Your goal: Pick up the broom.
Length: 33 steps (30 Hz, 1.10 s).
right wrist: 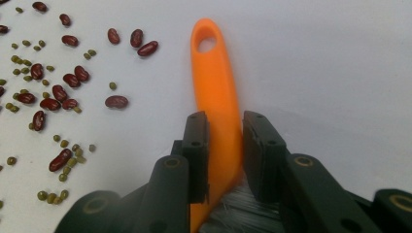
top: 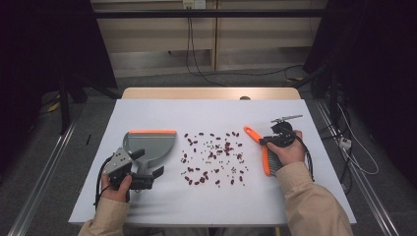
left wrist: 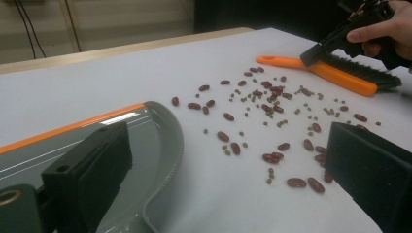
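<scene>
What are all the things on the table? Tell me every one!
Dustpan: one, grey with an orange edge, left part of the table.
Brush: one, orange with dark bristles, right part of the table.
Red beans: many, dark red, scattered in the middle.
Green beans: many, small, green, mixed among the red ones.
Table: one, white top.
Left gripper: one, black, open at the dustpan's handle.
Right gripper: one, black, jaws on either side of the brush handle.
</scene>
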### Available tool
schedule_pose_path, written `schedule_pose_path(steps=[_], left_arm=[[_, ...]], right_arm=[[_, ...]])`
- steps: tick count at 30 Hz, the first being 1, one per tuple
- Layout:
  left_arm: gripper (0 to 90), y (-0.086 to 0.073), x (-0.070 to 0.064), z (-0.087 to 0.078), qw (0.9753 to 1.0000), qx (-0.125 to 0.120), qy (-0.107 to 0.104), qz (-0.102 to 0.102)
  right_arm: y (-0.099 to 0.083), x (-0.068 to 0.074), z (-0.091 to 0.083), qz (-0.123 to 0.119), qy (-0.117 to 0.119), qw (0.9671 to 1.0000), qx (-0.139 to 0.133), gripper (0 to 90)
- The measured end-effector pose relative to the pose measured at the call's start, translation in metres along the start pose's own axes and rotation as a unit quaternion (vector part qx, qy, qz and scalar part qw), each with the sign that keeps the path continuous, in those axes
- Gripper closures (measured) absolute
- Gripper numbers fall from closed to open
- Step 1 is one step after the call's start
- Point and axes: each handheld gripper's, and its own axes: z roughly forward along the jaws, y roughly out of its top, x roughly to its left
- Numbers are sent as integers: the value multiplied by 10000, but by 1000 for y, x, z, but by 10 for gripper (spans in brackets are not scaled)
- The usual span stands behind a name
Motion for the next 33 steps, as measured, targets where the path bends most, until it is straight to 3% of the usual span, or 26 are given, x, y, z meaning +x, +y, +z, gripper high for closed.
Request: schedule_pose_path(steps=[1,3,5,10,11,14,15,17,21,23,24,27,28,29,33], left_arm=[[32,0,0,0,10000,3,4,5],[32,0,0,0,10000,-8,13,24],[32,0,0,-1,10000,16,35,51],[32,-1,0,1,10000,34,34,53],[32,-1,0,1,10000,49,24,55],[32,-2,-1,1,10000,65,21,42],[32,-2,0,1,10000,51,27,42],[32,-2,0,1,10000,35,20,20],[32,-2,1,0,10000,26,32,46],[32,-2,0,0,10000,23,32,24],[32,-2,0,0,10000,33,35,23],[32,-2,1,1,10000,45,27,3],[32,-2,1,1,10000,47,27,-1],[32,-2,1,2,10000,51,35,-4],[31,-2,1,2,10000,38,31,-4]], right_arm=[[-1,2,1,4,-149,9998,144,685],[-2,5,-1,70,-290,9995,86,568],[-2,11,-4,-66,-582,9981,196,561],[-5,19,-3,-239,-592,9973,355,563],[-6,20,0,-420,-587,9968,345,604],[-7,18,0,-445,-507,9973,305,644],[-6,19,-2,-705,-402,9956,474,686],[-6,18,-5,-910,-355,9936,571,687],[-10,9,-12,-1048,-199,9920,668,689],[-11,7,-14,-1061,-180,9919,679,690],[-14,3,-15,-902,-92,9942,576,689],[-16,2,-16,-821,-59,9953,505,680],[-15,3,-14,-730,-179,9961,473,587],[-14,3,-12,-687,-233,9960,515,558],[-10,4,-8,-563,-288,9959,653,551]])
